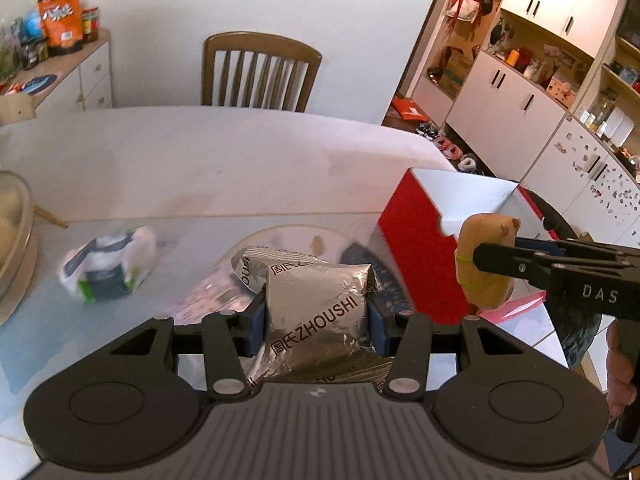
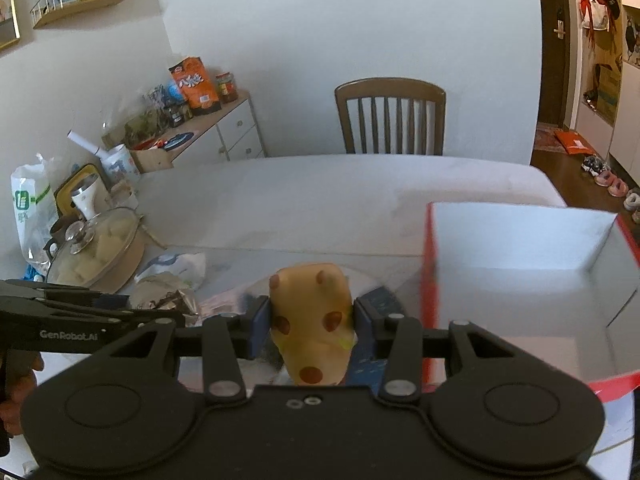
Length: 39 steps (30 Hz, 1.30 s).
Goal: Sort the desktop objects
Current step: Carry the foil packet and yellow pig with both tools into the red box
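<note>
We read "ZHOUSHI" with Chinese characters in dark print on the crinkled silver foil packet, pinched between the blue pads of the left tool. A second foil packet with the same print lies just behind it on the desk. The right tool shows "DAS" on its black body in the left wrist view; the left tool's side reads "GenRobot.AI" in the right wrist view. The right tool is clamped on a yellow soft toy with brown-red spots, held up in the air close to the open red cardboard box with white inside; the toy is not in the box. Both tools point forward over the desk, left one low over the packets, right one raised beside the box's red wall. A blurred white-and-green plastic pack lies left on the desk. An orange snack bag on the sideboard has white characters, unreadable.
</note>
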Available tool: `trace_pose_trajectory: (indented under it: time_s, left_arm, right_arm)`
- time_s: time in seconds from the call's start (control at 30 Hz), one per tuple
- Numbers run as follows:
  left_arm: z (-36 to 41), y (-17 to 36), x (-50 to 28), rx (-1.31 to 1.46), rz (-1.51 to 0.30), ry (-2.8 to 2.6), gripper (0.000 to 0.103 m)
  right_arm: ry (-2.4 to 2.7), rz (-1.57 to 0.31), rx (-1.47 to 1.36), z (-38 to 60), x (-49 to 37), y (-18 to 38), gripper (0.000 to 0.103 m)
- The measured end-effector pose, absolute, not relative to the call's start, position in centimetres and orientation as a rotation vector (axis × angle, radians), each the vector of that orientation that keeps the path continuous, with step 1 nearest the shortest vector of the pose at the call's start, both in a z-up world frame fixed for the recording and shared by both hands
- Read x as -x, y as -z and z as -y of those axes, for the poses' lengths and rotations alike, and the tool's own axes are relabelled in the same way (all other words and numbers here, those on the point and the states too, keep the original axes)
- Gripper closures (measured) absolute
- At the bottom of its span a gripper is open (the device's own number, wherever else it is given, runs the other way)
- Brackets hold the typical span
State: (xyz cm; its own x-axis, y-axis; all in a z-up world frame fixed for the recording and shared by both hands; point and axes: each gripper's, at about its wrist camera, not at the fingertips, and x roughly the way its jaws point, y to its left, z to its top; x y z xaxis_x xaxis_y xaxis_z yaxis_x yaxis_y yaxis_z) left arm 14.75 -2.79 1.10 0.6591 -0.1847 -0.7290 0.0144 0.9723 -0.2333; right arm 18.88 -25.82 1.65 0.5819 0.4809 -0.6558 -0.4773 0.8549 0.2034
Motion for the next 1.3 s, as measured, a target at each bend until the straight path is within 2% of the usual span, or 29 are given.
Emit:
trace_pose_trajectory:
  time_s: [0.8,1.3]
  left_arm:
    - [17.2,-1.7,-23.0,0.086,-0.849,0.251,0.054]
    - [26.2,2.6,-28.1,-0.094,-0.910,0.356,0.054]
  right_arm:
    - [-0.456,-0.776,-0.028,37.9,-25.9,-0.4,0.060]
    - [-0.359,-0.843,-0.006,43.0,-29.6,2.9,0.060]
